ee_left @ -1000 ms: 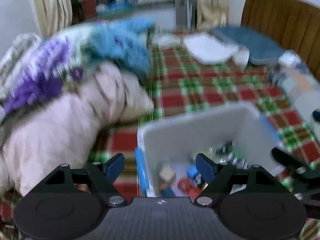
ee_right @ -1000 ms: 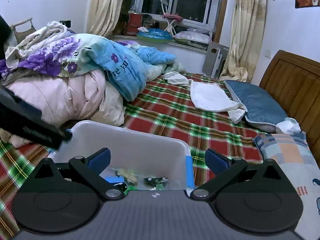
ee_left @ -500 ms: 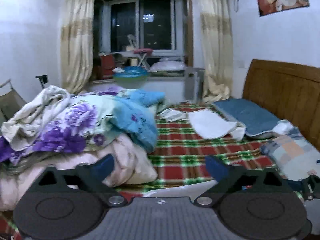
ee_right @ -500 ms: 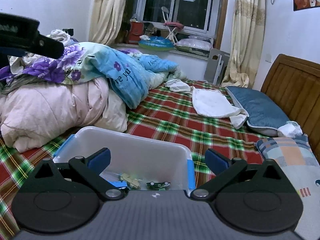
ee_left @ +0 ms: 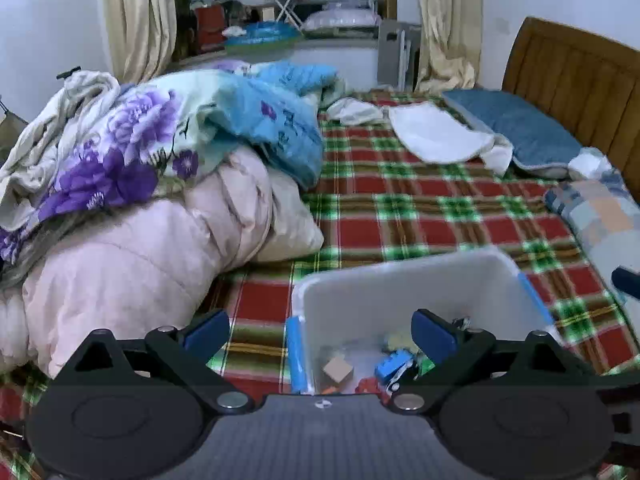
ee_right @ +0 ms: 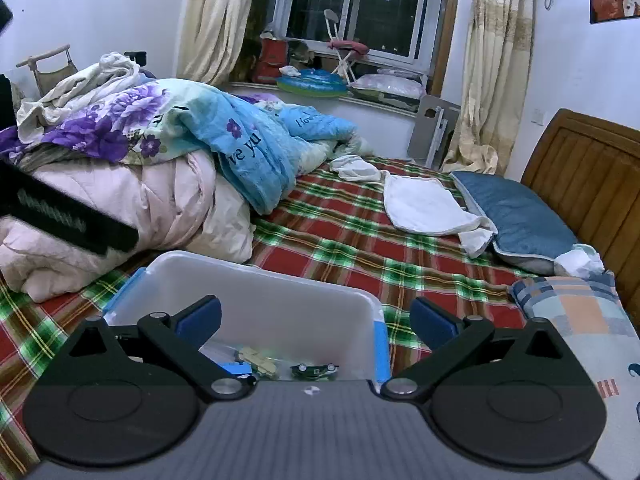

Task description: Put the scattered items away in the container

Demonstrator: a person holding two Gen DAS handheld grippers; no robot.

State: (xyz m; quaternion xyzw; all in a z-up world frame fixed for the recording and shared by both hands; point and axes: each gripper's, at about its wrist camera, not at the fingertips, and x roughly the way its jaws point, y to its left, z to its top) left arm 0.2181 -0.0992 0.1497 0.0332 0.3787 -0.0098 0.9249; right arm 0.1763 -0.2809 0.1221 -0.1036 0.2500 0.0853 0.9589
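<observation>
Left wrist view, left to right: pink quilt piled along the left edge of the bed, floral duvet heaped on top. Left gripper held low over the plaid blanket, tilted slightly downward, fingers spread wide with nothing between the pads; left pad over the blanket, right pad over the container interior. White container resting on the blanket near the foot edge of the bed, blue latch on its left wall. Inside: wooden block, blue toy train, further small toys partly hidden behind the right finger. White cloth and blue pillow toward the headboard at the right edge.

Right wrist view, left to right: part of the other tool crossing the left edge. Right gripper held level above the container's near wall, fingers spread wide, empty. Green toy car and beige toy on the container floor. Patchwork pillow at the right edge of the bed.
</observation>
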